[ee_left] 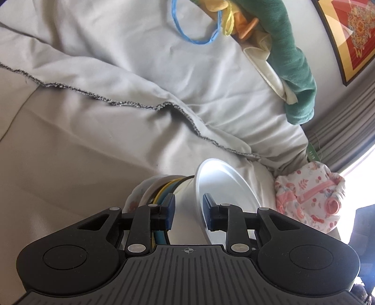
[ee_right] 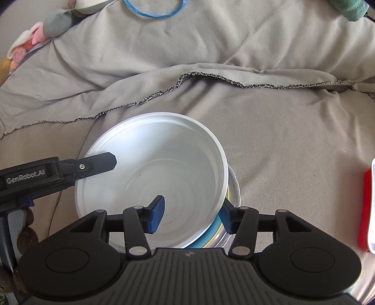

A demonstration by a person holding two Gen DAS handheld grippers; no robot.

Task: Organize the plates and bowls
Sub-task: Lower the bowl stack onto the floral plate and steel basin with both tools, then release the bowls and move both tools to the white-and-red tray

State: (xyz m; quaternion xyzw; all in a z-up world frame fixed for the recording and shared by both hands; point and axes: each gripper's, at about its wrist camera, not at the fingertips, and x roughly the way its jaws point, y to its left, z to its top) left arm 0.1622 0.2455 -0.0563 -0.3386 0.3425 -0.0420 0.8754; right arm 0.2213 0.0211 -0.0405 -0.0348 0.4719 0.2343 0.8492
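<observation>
- The scene is a bed or sofa draped in a pale grey cloth [ee_right: 269, 145] with a dark frayed hem running across mid-frame; there is no table.
- Nearest in the right wrist view, the right gripper [ee_right: 192, 215] sits at lower centre, its jaws apart and straddling the right-hand rim of the white bowl [ee_right: 152, 173]: one blue pad hangs inside the bowl, the other outside against the stack, neither clearly pressing.
- The bowl sits on top of a stack of plates [ee_right: 225, 225], whose blue, yellow and white edges peek out at lower right.
- At left centre of that view, the left gripper [ee_right: 98, 164] reaches over the bowl's left rim.
- In the left wrist view, that gripper [ee_left: 188, 211] shows its jaws parted across the bowl's wall [ee_left: 187, 201], seen edge-on at lower centre. The gap looks wider than the wall, so it probably holds nothing, though the angle is poor.
- To do the step well: close both grippers evenly on opposite rims, keep the bowl level, and press straight down so it centres on the plates; the soft cloth may let the stack tip.
- Farther off, a blue loop [ee_right: 154, 10] lies at top centre and a green garment [ee_left: 293, 77] at upper right of the left view.
</observation>
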